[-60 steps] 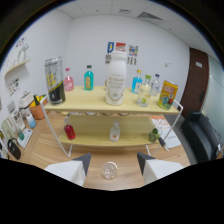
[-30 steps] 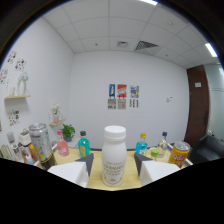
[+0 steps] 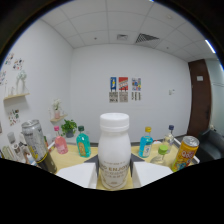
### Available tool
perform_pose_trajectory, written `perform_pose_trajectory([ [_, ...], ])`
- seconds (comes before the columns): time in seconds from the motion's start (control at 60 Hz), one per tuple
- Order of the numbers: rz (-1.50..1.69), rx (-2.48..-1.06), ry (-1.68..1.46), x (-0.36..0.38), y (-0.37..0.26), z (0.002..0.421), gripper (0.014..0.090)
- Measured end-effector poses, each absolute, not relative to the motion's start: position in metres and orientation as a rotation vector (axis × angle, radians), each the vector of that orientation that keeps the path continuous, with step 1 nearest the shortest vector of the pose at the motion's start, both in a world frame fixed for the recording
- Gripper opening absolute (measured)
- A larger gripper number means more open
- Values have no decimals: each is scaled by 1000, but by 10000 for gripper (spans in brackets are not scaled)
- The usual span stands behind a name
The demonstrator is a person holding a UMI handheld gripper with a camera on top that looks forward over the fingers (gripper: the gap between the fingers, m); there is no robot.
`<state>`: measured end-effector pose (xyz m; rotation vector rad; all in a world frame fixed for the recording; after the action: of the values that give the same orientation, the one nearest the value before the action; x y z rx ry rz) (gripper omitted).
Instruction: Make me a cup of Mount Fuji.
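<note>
- Far left: a wall shelf (image 3: 14, 97) with small things on it, too small to name.
- Tall silver-and-black can (image 3: 37, 145) at the left end of the counter (image 3: 67, 157), tilted in the wide view; print on it unreadable.
- Beyond the can: a small potted plant (image 3: 68, 127), then a pink bottle (image 3: 60, 144) and a teal bottle (image 3: 83, 143) side by side.
- Centre: white milk bottle (image 3: 114, 150) with a white cap, standing between the two pale fingers (image 3: 75, 175); label reads "ENJOY" in part, the rest cut off below.
- Gripper (image 3: 114, 176) with fingers hard against both sides of the white milk bottle; closed on it or merely alongside — cannot tell, contact points hidden at the dark lower rim.
- On the back wall above the bottle: three small posters (image 3: 123, 89) in a row, text illegible.
- Right of the bottle: a blue bottle (image 3: 145, 142), a clear bottle with a dark cap (image 3: 169, 138), a green-capped bottle (image 3: 160, 153).
- Far right: yellow-orange can (image 3: 183, 153), leaning, lettering not legible; dark door (image 3: 202, 97) behind it.
- Against half a second ago: much the same scene; white milk bottle larger and closer between the fingers, neighbouring bottles and cans showing fuller.
</note>
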<state>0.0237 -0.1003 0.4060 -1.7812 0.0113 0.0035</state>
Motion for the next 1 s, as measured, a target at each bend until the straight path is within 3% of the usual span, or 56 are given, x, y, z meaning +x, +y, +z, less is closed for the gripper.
perform_pose_trajectory([
  [0.25,27,-1597,-11,32,-157,493,475],
  [0.383,50,-1535,19,54,-193,495,474],
  [0.5,33,-1582,53,72,-208,439,473],
  [0.783,45,-1851,147,110,-223,217,471],
  [0.883,-71,-1961,43,120,-229,159,471],
  [1.0,-260,-2021,-226,120,-230,121,474],
])
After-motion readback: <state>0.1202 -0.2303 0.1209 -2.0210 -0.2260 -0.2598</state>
